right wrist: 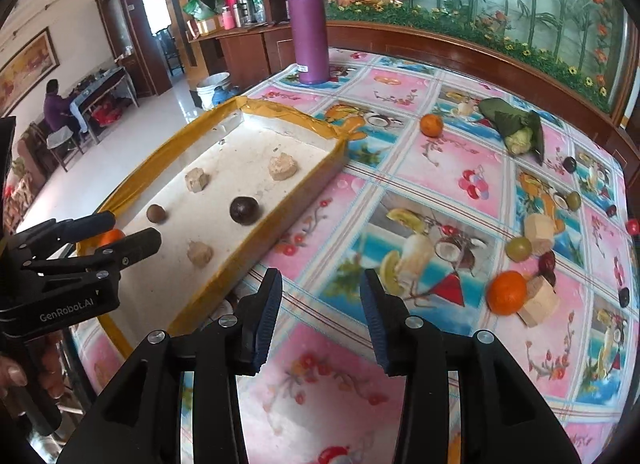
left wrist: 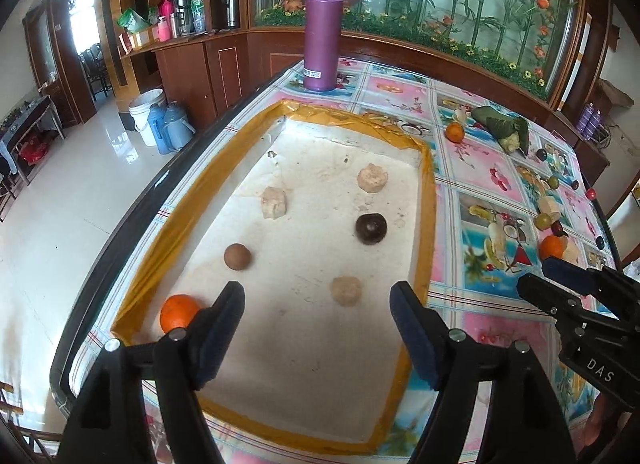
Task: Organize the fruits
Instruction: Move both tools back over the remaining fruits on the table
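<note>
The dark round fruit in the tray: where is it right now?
In both wrist views the dark round fruit lies inside the taped tray, toward its right side, between two beige chunks.

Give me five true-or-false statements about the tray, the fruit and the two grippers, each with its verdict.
1. The purple bottle stands upright on the table beyond the tray. True.
2. The left gripper is clamped on the orange in the tray. False: its jaws are open and empty; the orange lies beside its left finger.
3. A dark round fruit lies inside the tray. True.
4. The right gripper holds a pale block. False: nothing is between its jaws; it hovers over the tablecloth.
5. All oranges are already in the tray. False: one orange rests on the tablecloth against a pale block, another orange farther back.
</note>
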Motion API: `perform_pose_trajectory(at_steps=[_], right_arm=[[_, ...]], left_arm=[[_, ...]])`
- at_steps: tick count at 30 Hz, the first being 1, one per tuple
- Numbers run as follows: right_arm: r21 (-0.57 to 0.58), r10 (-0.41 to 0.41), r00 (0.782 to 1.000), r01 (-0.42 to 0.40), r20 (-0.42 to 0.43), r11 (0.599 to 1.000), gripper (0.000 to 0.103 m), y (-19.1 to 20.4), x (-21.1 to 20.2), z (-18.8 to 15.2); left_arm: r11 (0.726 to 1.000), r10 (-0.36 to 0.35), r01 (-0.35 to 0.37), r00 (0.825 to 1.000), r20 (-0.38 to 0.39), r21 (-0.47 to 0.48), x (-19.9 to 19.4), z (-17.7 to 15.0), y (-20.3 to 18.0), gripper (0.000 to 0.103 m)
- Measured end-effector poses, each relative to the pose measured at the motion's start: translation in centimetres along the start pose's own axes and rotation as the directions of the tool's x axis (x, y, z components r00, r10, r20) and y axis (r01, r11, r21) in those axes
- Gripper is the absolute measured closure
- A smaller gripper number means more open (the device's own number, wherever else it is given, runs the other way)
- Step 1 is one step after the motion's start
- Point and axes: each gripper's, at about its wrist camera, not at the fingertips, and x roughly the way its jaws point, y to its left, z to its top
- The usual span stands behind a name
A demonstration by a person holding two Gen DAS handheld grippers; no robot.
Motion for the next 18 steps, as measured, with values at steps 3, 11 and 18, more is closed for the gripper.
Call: perform_pose_trajectory(at_steps=[3, 11, 18], right_arm=[[0.032, -0.025, 1.000, 0.025, 0.004, 0.999, 0.058, -1.9, -1.1, -1.3], [0.099, -0.083, 0.996, 0.081, 0.017, 0.992, 0.056, -6.4, -3.8, -4.2], [0.160, -0.128, 0.991, 0.122, 0.027, 0.980, 0.050, -10.4, -6.0, -6.2]], left_arm=[[1.000, -0.013, 0.013, 1.000, -0.003, 0.011, -0.4, -0.5, -1.5, 0.022], [0.995, -0.066, 0.067, 0.998, -0.011, 0.074, -1.1, -1.2, -6.9, 0.020], [0.985, -0.091, 0.094, 0.995, -0.027, 0.143, -1.4, -2.0, -11.6, 0.017]])
